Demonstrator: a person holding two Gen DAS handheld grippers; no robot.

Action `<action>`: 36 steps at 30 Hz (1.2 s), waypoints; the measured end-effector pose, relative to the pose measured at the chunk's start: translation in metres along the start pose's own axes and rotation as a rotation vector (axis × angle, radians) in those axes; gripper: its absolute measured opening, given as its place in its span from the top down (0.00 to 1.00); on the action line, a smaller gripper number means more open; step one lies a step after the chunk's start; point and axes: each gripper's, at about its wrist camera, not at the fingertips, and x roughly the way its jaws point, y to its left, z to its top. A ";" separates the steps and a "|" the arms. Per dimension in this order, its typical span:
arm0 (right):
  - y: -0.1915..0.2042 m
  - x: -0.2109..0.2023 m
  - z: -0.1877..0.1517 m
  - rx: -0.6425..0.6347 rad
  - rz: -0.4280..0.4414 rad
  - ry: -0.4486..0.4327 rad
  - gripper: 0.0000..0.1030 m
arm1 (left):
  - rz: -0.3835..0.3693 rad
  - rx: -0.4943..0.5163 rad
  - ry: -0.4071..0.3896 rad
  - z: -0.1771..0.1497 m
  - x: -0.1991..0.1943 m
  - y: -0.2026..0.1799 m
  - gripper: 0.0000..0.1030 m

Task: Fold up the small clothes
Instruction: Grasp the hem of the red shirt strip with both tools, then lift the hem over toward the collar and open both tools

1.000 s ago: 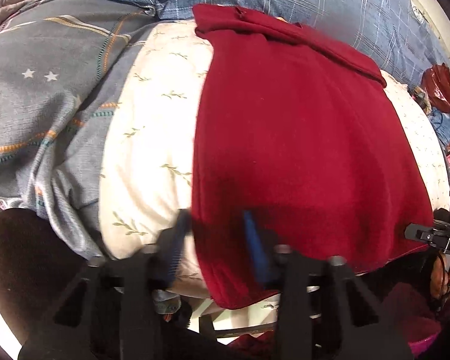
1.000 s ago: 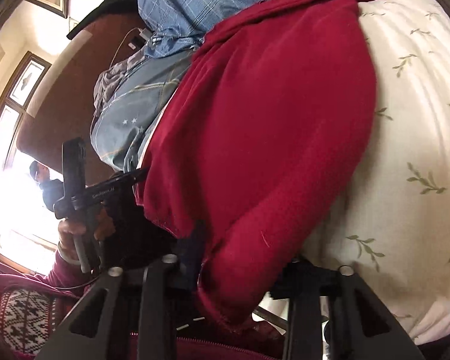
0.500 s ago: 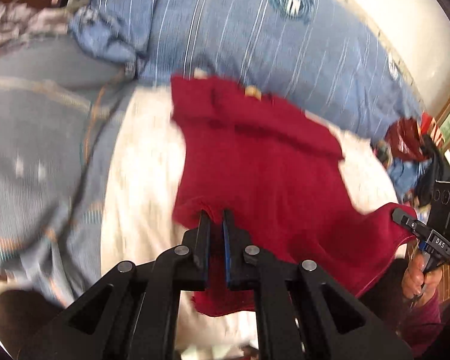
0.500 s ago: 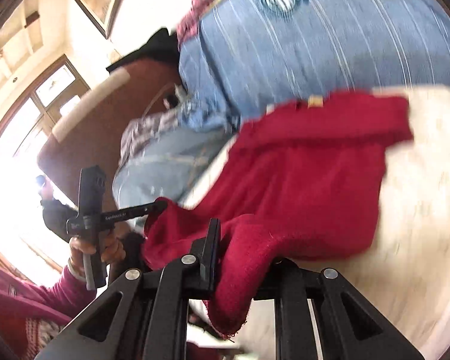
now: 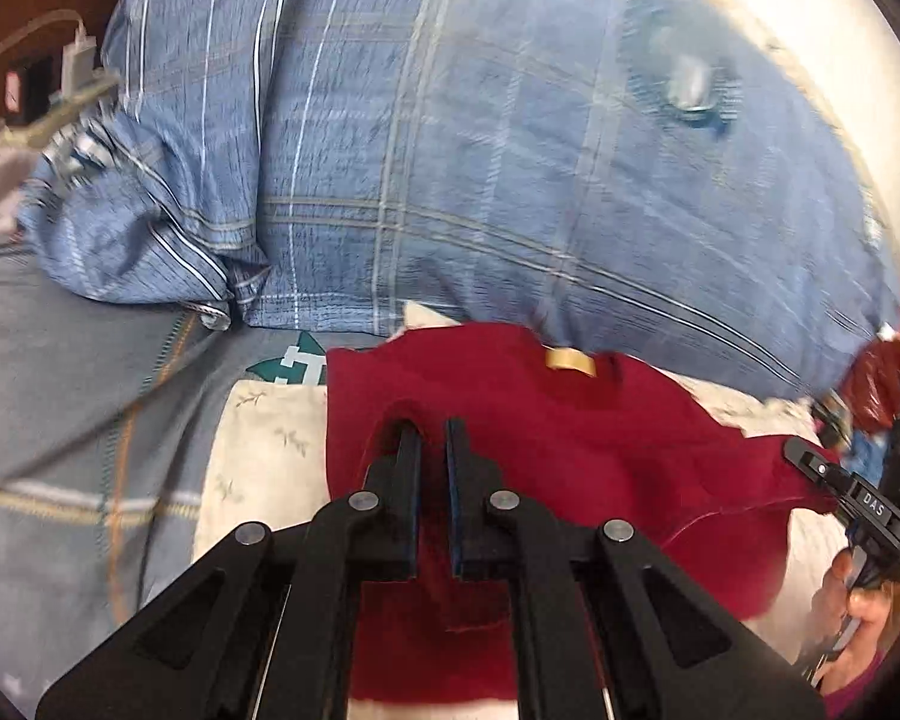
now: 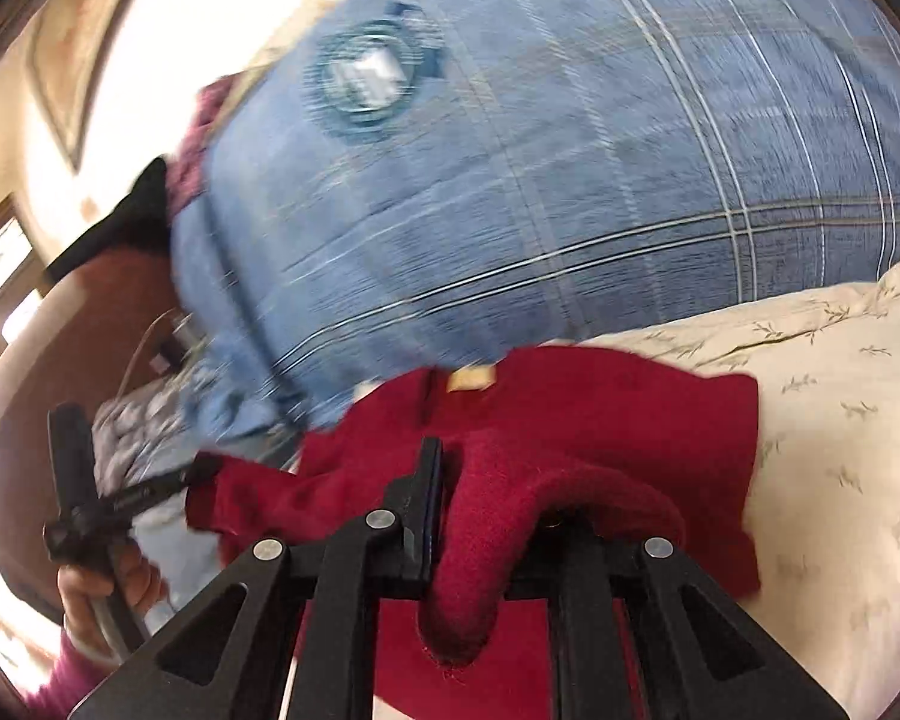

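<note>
Folding the red garment (image 5: pixel 600 456) on the bed (image 6: pixel 840 372), both grippers, left (image 5: pixel 432 438) and right (image 6: pixel 468 468), stand clamped on its near hem, lifted toward the collar; next, I judge, lay that hem down squarely and let go.

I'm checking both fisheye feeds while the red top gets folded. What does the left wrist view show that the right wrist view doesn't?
Only the left wrist view: a white charger and cable, and a grey patterned quilt.
Only the right wrist view: a framed picture on the wall, and a bright window.
Both: the red garment, its tan neck label, the blue plaid pillow and the cream leaf-print sheet.
</note>
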 end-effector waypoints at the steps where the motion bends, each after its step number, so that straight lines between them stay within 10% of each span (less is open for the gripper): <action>1: -0.010 0.015 0.007 0.023 -0.015 0.006 0.88 | 0.013 -0.010 0.012 0.004 0.013 0.002 0.95; 8: -0.056 0.065 0.027 0.123 -0.061 0.131 0.65 | -0.033 -0.092 0.135 0.023 0.071 0.022 0.83; 10: -0.067 0.038 0.023 0.176 -0.005 0.066 0.54 | -0.068 -0.098 0.120 0.022 0.062 0.027 0.46; 13: -0.064 0.001 0.015 0.138 -0.065 -0.013 0.45 | -0.007 -0.086 -0.008 0.020 0.031 0.029 0.22; 30: -0.040 0.152 0.023 -0.053 -0.365 0.199 0.47 | 0.078 -0.093 0.170 -0.004 0.089 0.044 0.22; 36: -0.012 0.126 0.017 -0.126 -0.373 0.186 0.45 | 0.083 -0.116 0.162 -0.002 0.082 0.046 0.22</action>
